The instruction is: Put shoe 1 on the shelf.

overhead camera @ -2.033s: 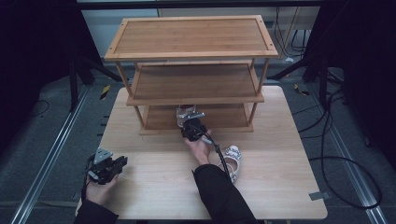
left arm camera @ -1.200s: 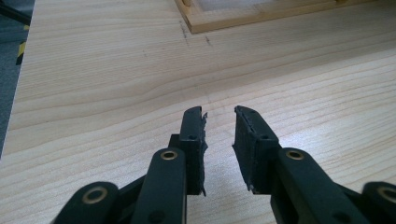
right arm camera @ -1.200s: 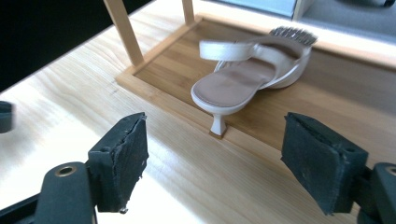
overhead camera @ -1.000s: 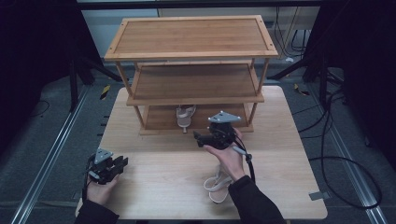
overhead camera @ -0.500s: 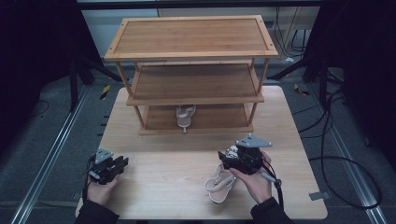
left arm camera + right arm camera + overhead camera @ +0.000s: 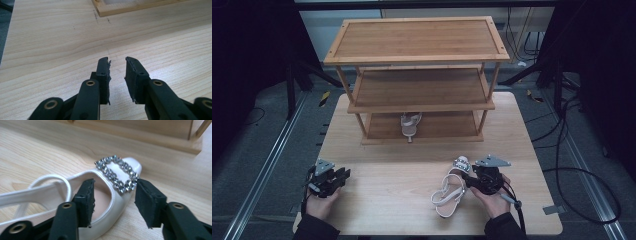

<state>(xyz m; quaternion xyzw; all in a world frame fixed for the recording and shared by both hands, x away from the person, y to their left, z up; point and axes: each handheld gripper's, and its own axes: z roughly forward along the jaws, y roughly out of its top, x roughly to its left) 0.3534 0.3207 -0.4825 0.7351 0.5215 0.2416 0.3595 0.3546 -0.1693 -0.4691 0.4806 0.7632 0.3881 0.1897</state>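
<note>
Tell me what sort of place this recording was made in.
Probably a lab or recording rig rather than a home: a bare wooden table with a three-tier shoe rack, metal rails on grey flooring, loose cables, and dark surroundings. One white sandal lies on the table.

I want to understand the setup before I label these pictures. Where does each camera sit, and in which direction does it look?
High view: fixed above the person's side, looking forward and down on the table and shelf rack; both hands and forearms show.
Left gripper view: rides the left gripper, looking along its jaws over bare table.
Right gripper view: rides the right gripper, jaws just closing astride the white sandal.
Shared: high and right gripper views both show that sandal.
</note>
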